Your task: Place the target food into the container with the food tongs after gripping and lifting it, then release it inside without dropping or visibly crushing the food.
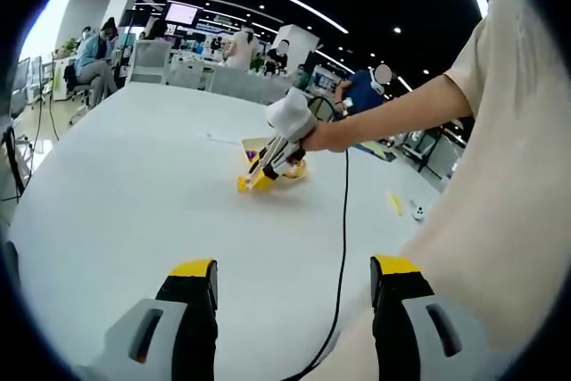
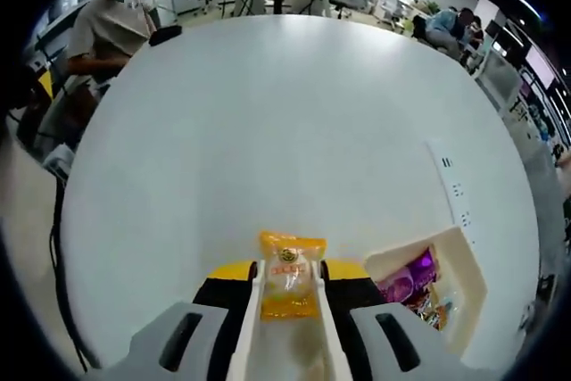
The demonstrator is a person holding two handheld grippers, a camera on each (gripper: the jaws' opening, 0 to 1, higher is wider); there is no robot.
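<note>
Around: a cream container (image 2: 464, 260) sits just right of the right gripper (image 2: 287, 285), with purple and red packets (image 2: 412, 281) inside; a white power strip (image 2: 453, 192) lies beyond it
Count: one yellow food packet (image 2: 289, 276), one container, one pair of white tongs (image 2: 257, 327)
Right gripper: closed on the tongs, whose arms pinch the yellow packet
Left gripper (image 1: 294, 296): jaws apart, nothing between them
Cable (image 1: 343, 238): black, crosses the white table (image 1: 134, 176)
Room: open office, ceiling light strips, people seated at far desks
</note>
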